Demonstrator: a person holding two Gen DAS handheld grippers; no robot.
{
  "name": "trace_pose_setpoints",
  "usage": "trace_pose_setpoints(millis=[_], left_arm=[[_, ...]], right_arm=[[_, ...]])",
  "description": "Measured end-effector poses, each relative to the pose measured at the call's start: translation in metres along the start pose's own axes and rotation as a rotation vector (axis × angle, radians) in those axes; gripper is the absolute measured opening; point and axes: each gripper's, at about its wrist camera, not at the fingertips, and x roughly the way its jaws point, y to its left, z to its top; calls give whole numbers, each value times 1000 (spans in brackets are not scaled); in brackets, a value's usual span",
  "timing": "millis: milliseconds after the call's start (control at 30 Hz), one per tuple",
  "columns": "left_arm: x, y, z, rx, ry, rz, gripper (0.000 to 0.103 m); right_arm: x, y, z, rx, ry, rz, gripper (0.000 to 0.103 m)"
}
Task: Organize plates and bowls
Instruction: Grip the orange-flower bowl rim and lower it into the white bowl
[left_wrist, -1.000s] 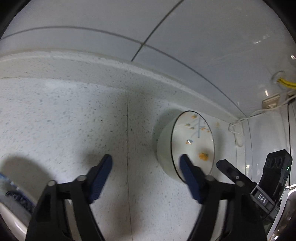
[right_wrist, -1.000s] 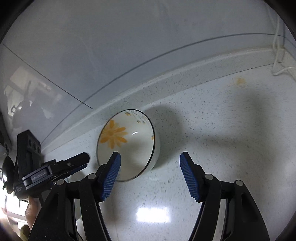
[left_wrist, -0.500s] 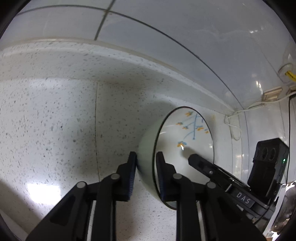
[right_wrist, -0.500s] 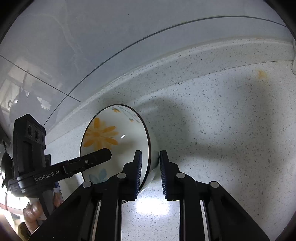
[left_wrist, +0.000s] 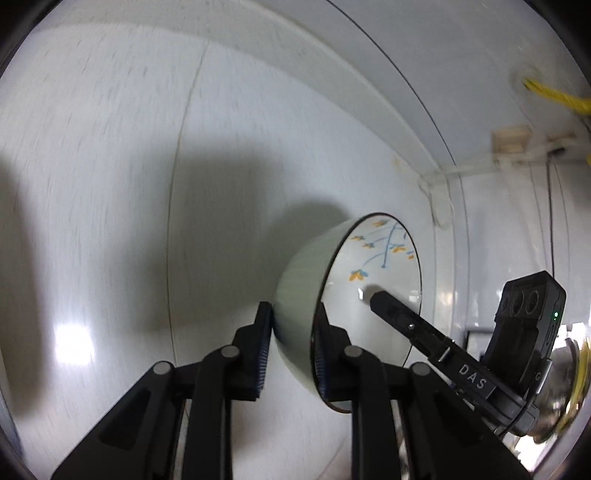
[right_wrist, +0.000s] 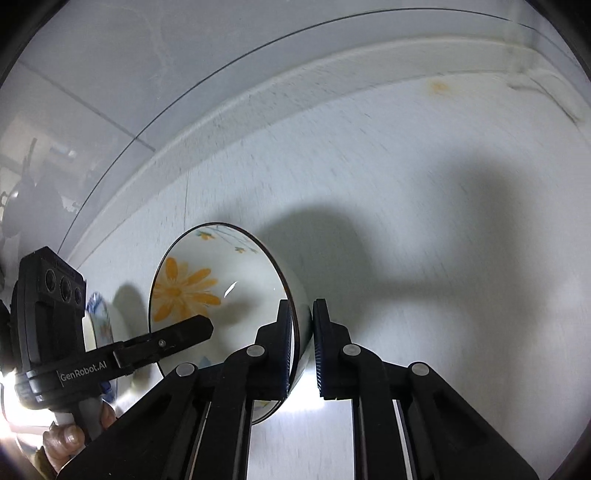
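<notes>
A white bowl (left_wrist: 306, 280) with a dark rim and orange and blue flowers inside is held above the speckled counter (left_wrist: 110, 184). My left gripper (left_wrist: 291, 343) is shut on its rim, one finger outside and one inside. My right gripper (right_wrist: 301, 343) is shut on the opposite side of the same bowl's (right_wrist: 207, 291) rim. Each gripper shows in the other's view, reaching into the bowl. The bowl is tilted on its side in both views.
A blue-patterned dish (right_wrist: 98, 325) stands at the left behind the left gripper's body. White tiled wall (right_wrist: 184, 55) runs along the back. A cable and socket (left_wrist: 509, 140) sit at the right corner, and a metal object (left_wrist: 565, 384) at the far right.
Both grippers were open a second ago, then closed on opposite sides of the bowl's rim. The bowl has since been lifted off the counter and the views are blurred by motion.
</notes>
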Motion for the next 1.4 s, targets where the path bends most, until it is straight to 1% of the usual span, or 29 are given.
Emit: trace_pose_setpoints(millis=[100,167,200,233,367,467,567,700,800,867,933,1000,1033,1067,1133,1167,1233,1400], left_arm=[[-19,-2,-33,16,2,-15,20],[-37,1,-53,18,-6,-20,20],[-53,4,-64,19,-20,-24,20],[-63,8,-72,20,-36,-24,20],[-126,27,-101,1,-116,-20,20],[-193,50,-121,-16,-199,-1,20],[-254,65,-138,-16,-273,29,20],[-321,84,-149,-23,-345,68,20],[-356,104,-148,-43,-379,65,20],[-372,122,-144,-56,-388,56,20],[-376,139,-132,-69,-382,49,20],[-366,151,-119,-74,-365,46,20],[-358,159,-111,-80,-347,42,20],[-350,164,-106,-84,-332,42,20],[-331,172,-92,-94,-299,43,20],[-323,177,-85,-100,-285,40,20],[-304,185,-71,-108,-259,34,20],[-260,199,-40,-117,-188,35,20]], right_arm=[[-24,10,-35,11,-10,-22,10],[-39,22,-55,10,-16,-25,10],[-44,30,-63,5,-20,-24,10],[-49,42,-71,-8,-24,-22,9],[-69,102,-100,-90,-44,7,9],[-82,155,-119,-150,-53,54,9],[-94,204,-131,-208,-65,85,9],[-99,261,-139,-260,-78,129,9],[-95,293,-138,-287,-76,159,9],[-85,308,-133,-306,-70,159,9],[-79,315,-135,-314,-58,152,9],[-67,317,-136,-311,-43,143,9],[-59,314,-134,-302,-32,137,9],[-60,310,-135,-295,-23,131,9],[-44,306,-128,-275,1,116,9],[-32,312,-123,-265,8,111,9],[-13,312,-113,-242,22,94,9],[20,290,-98,-187,63,66,9]])
